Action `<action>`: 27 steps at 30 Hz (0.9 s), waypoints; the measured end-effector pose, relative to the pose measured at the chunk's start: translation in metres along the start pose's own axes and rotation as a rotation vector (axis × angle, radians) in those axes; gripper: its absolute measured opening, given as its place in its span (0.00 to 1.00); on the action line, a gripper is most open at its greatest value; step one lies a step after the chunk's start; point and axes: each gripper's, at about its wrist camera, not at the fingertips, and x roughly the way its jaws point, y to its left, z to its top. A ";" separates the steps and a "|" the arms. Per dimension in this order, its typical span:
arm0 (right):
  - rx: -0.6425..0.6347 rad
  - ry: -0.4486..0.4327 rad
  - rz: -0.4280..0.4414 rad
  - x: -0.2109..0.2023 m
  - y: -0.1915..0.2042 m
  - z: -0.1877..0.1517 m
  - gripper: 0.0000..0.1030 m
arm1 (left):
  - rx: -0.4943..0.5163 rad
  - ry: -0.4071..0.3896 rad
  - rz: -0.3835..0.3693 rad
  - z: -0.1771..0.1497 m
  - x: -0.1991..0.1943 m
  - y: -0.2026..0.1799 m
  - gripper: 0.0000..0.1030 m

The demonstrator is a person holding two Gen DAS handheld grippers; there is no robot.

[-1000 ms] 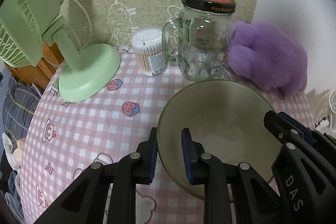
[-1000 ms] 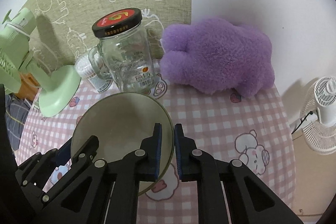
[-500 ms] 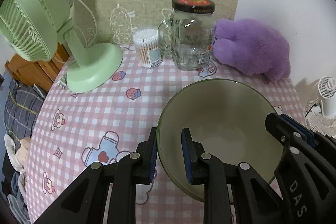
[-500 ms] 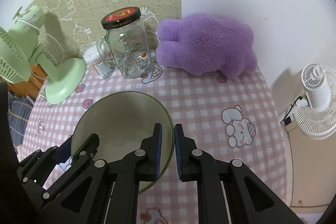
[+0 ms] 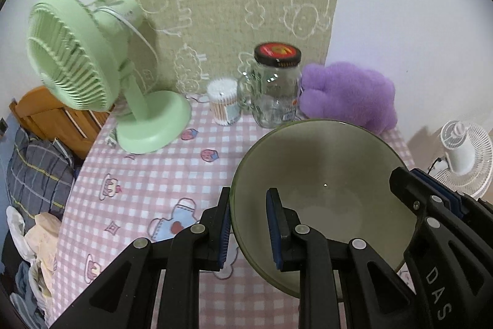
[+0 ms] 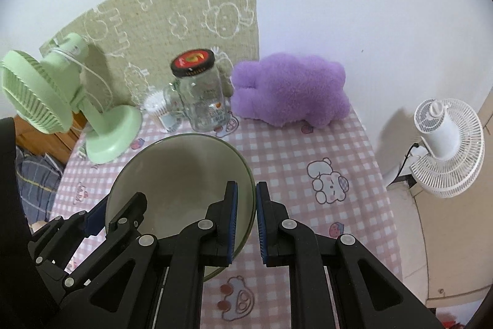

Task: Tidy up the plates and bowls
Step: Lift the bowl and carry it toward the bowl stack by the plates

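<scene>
A: Both grippers are on the olive-green bowl right now. The left gripper is pinching the bowl's left rim, one blue pad outside, one inside.

B: And the right gripper is clamping the opposite rim, its pads closed tight on the thin wall.

A: The bowl is hanging above the pink checked tablecloth, over the near right part of the table, tilted slightly.

B: Along the far edge the green desk fan is standing at the left, then the cotton swab tub, and the glass jar just beside it.

A: The purple plush is lying at the far right, touching the jar. A white fan is sitting off the table to the right.
</scene>
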 end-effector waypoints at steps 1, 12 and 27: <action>-0.002 -0.009 -0.004 -0.006 0.003 0.000 0.15 | 0.001 -0.005 -0.003 0.000 -0.005 0.003 0.19; -0.007 -0.077 -0.057 -0.075 0.055 -0.018 0.15 | 0.014 -0.051 -0.052 -0.018 -0.063 0.050 0.19; 0.032 -0.070 -0.106 -0.130 0.097 -0.090 0.15 | 0.090 -0.063 -0.088 -0.076 -0.109 0.087 0.19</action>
